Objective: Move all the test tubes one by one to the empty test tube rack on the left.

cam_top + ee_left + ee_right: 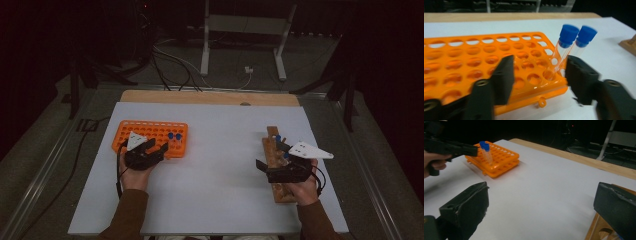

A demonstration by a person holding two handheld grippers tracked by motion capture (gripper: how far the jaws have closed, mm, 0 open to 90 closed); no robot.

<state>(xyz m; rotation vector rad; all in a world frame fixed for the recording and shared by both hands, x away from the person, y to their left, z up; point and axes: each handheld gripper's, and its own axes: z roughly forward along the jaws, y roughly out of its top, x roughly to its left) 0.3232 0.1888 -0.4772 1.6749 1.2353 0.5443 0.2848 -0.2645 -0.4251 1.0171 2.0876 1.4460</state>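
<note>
1. An orange tube rack point(150, 137) is seen on the left part of the white table point(220, 165); it serves as the landmark below.
2. Two clear tubes with blue caps point(569, 47) are seated in holes at the rack's near right corner, side by side and tilted the same way, their caps almost touching.
3. The left gripper point(150, 150) is held over the rack's near edge, just beside those tubes. In the left gripper view its jaws are parted about halfway, nothing is pressed between the pads, and the nearer tube stands just inside the right-hand jaw without a visible grip.
4. The right gripper point(280, 167) is held well apart from the rack, on the right side of the table, over a wooden rack point(277, 167) in which more blue-capped tubes point(279, 140) stand.
5. In the right gripper view its jaws are spread wide, with nothing held between them; the orange rack is seen far off beyond them.
</note>
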